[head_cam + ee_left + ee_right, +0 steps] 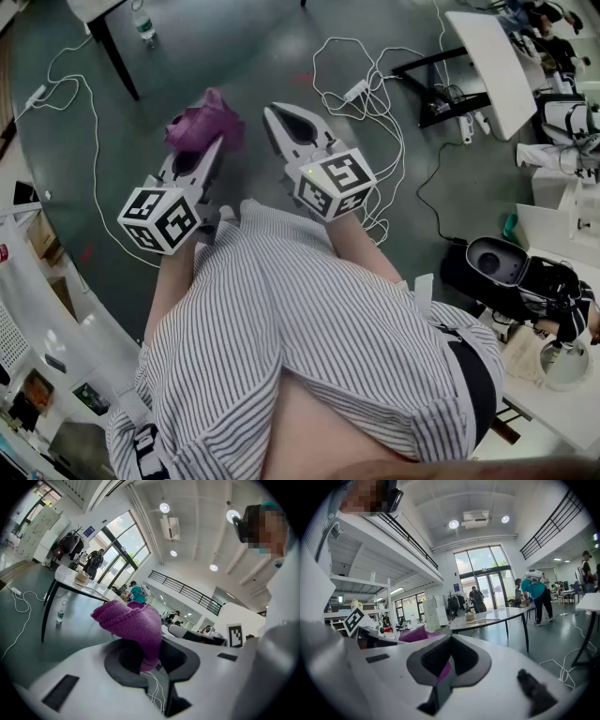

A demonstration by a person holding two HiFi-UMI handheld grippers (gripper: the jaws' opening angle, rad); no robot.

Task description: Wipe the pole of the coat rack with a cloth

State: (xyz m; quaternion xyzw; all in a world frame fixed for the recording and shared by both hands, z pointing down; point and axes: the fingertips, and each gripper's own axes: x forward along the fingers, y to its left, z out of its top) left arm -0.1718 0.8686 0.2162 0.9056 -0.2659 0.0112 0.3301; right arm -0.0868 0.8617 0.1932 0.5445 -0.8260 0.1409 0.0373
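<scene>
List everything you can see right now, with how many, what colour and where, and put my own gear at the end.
cloth: one, purple, bunched in the left tool's jaws
water bottle: one, clear, standing on the floor beside a black table leg, upper left of the head view
cables: several, white, looped over the dark floor
table: one, white top, upper right of the head view
shirt: one, striped white and grey, on the person, bottom of the head view
left tool: one, white, shut on the cloth
right tool: one, white, jaws together with nothing between them, beside the cloth
</scene>
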